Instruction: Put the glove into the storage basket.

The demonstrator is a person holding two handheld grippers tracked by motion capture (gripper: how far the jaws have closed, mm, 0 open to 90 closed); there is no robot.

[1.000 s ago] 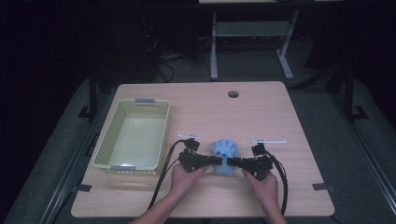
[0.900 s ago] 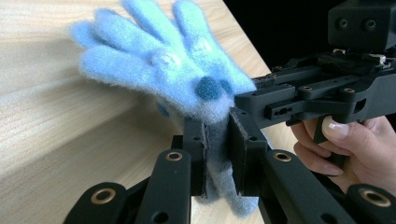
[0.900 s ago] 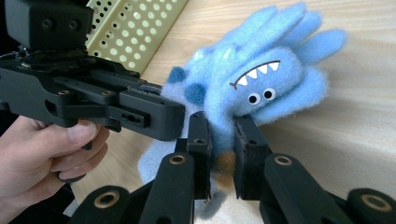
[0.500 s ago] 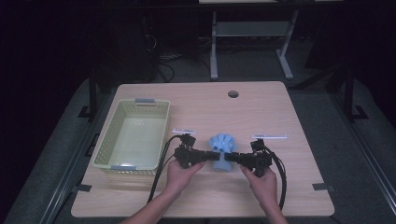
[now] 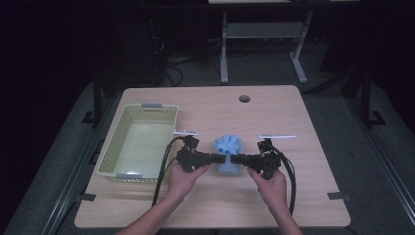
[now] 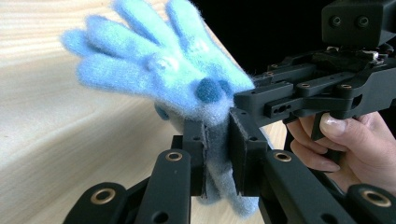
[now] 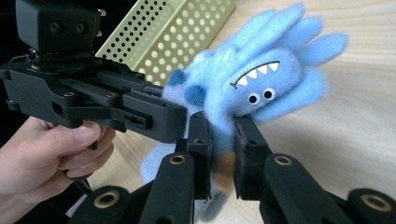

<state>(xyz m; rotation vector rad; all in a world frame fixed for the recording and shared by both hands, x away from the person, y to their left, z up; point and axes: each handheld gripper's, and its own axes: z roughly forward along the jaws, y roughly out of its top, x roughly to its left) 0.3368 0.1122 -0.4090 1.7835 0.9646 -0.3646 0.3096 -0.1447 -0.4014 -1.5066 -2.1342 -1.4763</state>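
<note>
Pale wood-grain covers the bench (image 5: 313, 196), which stands in a dark room over grey flooring. Nearest the lower edge of the high view, two forearms come in at about 6 o'clock, each hand wrapped round a black gripper with a cable trailing back toward the person.

At the bench's middle the left gripper (image 5: 213, 158) points toward 3 o'clock and the right gripper (image 5: 238, 159) toward 9 o'clock, so their tips meet on the blue plush monster (image 5: 229, 151) between them. In the left gripper view, the left gripper's fingers (image 6: 194, 154) pinch a fold of the toy's fuzzy body, with its light blue spikes fanning toward 11 o'clock. In the right gripper view, the right gripper's fingers (image 7: 246, 151) pinch the same toy from the other side, under its toothy mouth and small eyes. The toy looks raised a little off the wood, though contact with it cannot be told for sure.

At 9 o'clock from the toy lies a pale green perforated basket (image 5: 113, 147), well apart from both grippers. Farther off, at 12 o'clock, a round cable hole (image 5: 244, 98) sits near the far edge. Beyond it stand the white legs of another table (image 5: 224, 54).
</note>
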